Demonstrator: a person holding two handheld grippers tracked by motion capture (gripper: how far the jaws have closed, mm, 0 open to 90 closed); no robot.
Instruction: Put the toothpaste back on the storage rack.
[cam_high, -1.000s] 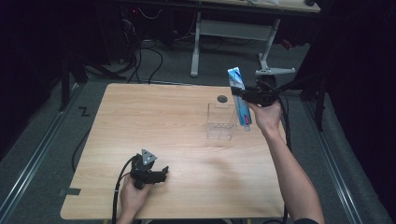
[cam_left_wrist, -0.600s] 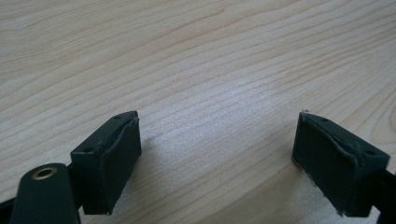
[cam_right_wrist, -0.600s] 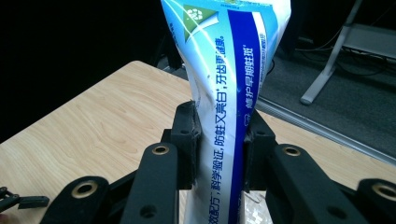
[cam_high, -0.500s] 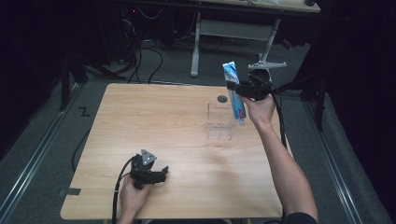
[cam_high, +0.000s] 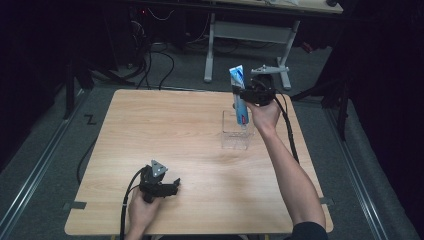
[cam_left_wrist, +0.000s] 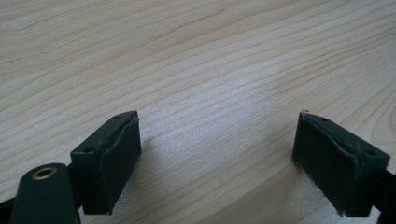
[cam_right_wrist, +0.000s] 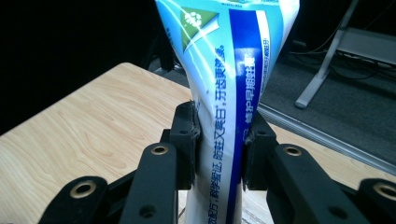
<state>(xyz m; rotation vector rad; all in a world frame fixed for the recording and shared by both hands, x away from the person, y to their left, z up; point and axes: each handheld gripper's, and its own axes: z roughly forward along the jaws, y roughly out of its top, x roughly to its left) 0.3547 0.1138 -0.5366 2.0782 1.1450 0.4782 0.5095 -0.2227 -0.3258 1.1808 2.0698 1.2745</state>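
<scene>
A blue and white toothpaste tube (cam_high: 240, 97) hangs upright over a clear plastic box (cam_high: 236, 130) at the table's far right, its lower end down at the box's far side. My right gripper (cam_high: 245, 95) is shut on the tube's middle. In the right gripper view both pads press the tube (cam_right_wrist: 229, 93), whose flat crimped end points up. My left gripper (cam_high: 172, 187) rests on the table near the front left, held in a hand. Its jaws stand wide apart over bare wood in the left gripper view, left gripper (cam_left_wrist: 217, 149) holding nothing.
The wooden table (cam_high: 165, 130) has bare room across its middle and left. Behind the far edge stand a white desk frame (cam_high: 250, 35) and cables on the dark floor. A black cable (cam_high: 290, 135) trails from the right gripper along the forearm.
My right gripper has carried the tube leftward and slightly down, from the right of the clear box to above it. The left gripper has stayed put.
</scene>
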